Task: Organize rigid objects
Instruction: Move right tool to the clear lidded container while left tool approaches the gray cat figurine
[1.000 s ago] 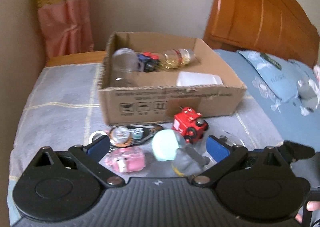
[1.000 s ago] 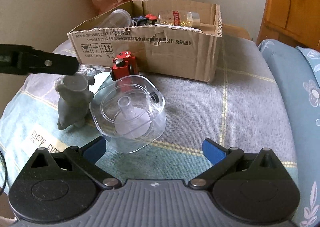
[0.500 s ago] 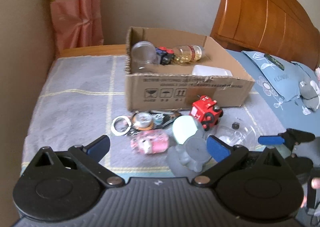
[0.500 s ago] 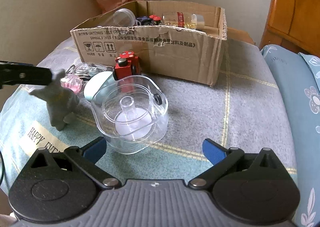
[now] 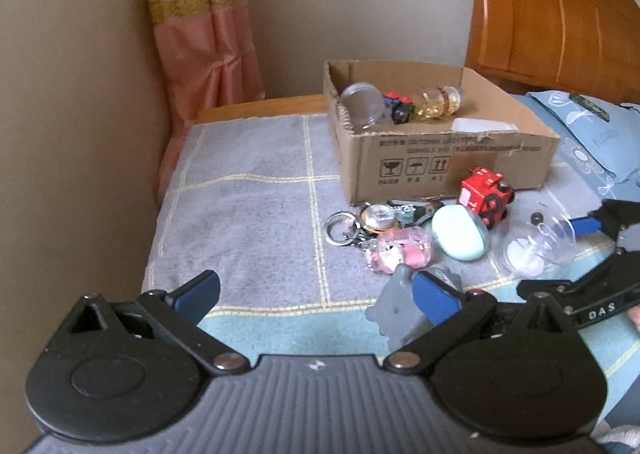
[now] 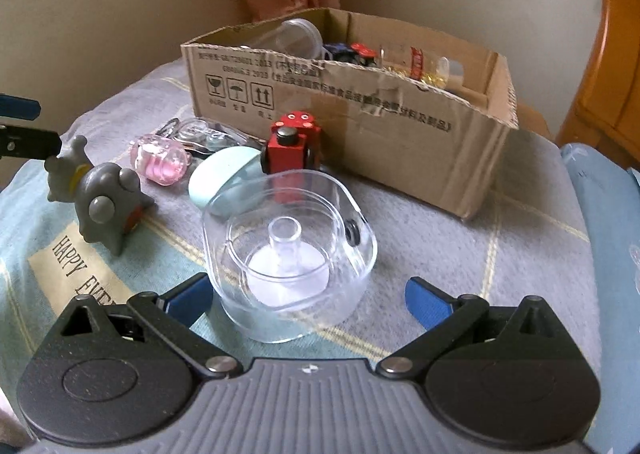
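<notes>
Clear container (image 6: 290, 254): sat between my right claw (image 6: 308, 294) fingers, untouched.
Claws: my left claw (image 5: 316, 294) and right both spread wide.

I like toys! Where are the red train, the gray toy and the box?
red train (image 6: 289, 150), right wrist view, its red front block
gray toy (image 6: 105, 203), right wrist view, its round body
box (image 5: 460, 162), left wrist view, its front wall

Both wrist views look toward the cardboard box (image 5: 440, 142) (image 6: 348, 106), left from farther back, right nearer; both show it.

Black linkage tool (image 6: 309, 300), blue fingertips (image 6: 188, 296), ribbed grey base, silver pivots.
</notes>
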Demonstrator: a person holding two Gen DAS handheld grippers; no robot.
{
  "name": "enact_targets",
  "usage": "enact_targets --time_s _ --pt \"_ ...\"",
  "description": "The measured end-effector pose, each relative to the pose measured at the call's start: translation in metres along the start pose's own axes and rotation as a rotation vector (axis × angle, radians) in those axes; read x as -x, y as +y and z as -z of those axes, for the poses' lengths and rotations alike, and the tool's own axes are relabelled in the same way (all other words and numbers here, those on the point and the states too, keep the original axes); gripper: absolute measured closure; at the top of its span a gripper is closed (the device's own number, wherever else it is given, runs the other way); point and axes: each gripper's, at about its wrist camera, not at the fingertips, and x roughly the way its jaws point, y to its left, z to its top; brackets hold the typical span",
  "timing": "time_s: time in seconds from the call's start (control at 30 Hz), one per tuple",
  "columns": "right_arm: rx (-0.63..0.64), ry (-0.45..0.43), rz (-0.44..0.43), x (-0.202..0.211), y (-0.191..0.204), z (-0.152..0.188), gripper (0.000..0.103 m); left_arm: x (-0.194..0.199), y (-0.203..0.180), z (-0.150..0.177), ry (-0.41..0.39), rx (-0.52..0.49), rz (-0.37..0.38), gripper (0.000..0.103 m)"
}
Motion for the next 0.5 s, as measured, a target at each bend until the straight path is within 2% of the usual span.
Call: enact_targets --time_s 0.17,0.27,0.37,0.5 --pt "0.004 -0.01 -0.004 0.0 -0.001 -0.001 0.0 0.006 -0.007 0.0 -0.023 0.015 0.091 0.001" --pt "-0.005 -0.015 0.004 -0.001 0.0 -0.001 0.0 0.005 -0.006 0.002 -0.034 0.007 0.087 0.001" --pt "-0.009 -0.017 0.007 -0.001 0.0 0.0 0.0 0.0 -0.002 0.004 0.013 0.004 0.032 0.001" --pt "-0.009 -0.018 0.007 -0.001 0.0 0.0 0.0 -0.005 -0.001 0.016 0.065 -0.069 -0.041 0.001"
